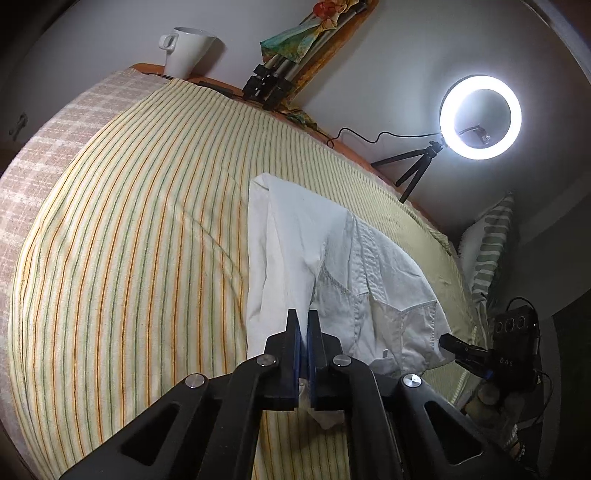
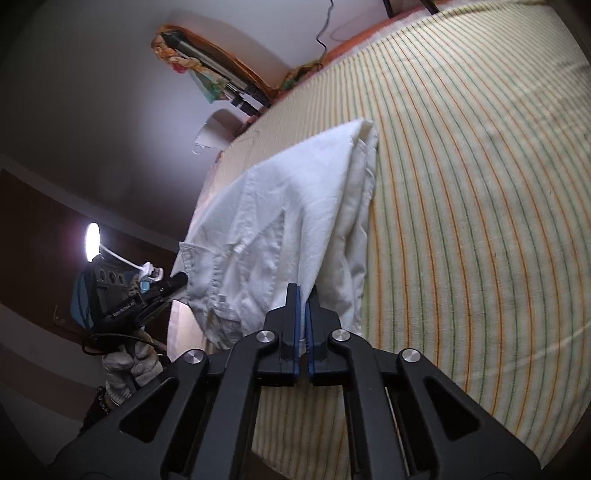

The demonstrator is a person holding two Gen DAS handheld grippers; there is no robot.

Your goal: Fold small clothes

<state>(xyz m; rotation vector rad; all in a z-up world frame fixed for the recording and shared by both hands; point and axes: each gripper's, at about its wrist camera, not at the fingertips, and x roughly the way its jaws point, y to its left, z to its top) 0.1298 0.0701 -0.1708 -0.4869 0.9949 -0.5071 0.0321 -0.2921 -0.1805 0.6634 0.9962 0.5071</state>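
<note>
- Left gripper [image 1: 303, 328]: blue pads pressed nearly together, pinching an edge of the white garment [image 1: 332, 266]; a bit of white cloth shows between and below the pads at 6 o'clock.
- Right gripper [image 2: 303, 302]: pads likewise close together, pinching the near edge of the white garment [image 2: 291, 221]; cloth rises from the tips toward 12 o'clock.
- Garment: white, stitched seams and a pocket-like panel, partly folded over itself. It lies on the striped bedsheet [image 1: 129, 240], with the near end lifted between the two grippers.
- Left wrist view only: the right gripper [image 1: 452, 341] enters at 3 o'clock, its tip touching the garment's hem; lit ring light [image 1: 480, 117] on a small tripod at 1 o'clock; white mug [image 1: 188, 51] at 11 o'clock on the orange ledge beyond the bed; striped pillow [image 1: 491, 251] at 3 o'clock.
- Right wrist view only: the left gripper [image 2: 177, 280] at 9 o'clock, tip against the garment's seamed edge, held by a gloved hand [image 2: 129, 365]; the mug [image 2: 218, 133] shows blurred at 11 o'clock; the ring light [image 2: 92, 242] appears edge-on at 9 o'clock.
- Both views: folded tripod legs wrapped in a coloured scarf [image 1: 314, 33] leaning on the wall, 12 o'clock.
- Writing: digits on the right gripper's housing in the left view, roughly "845", not sure. White lettering on the left gripper's body in the right view, too small to read.
</note>
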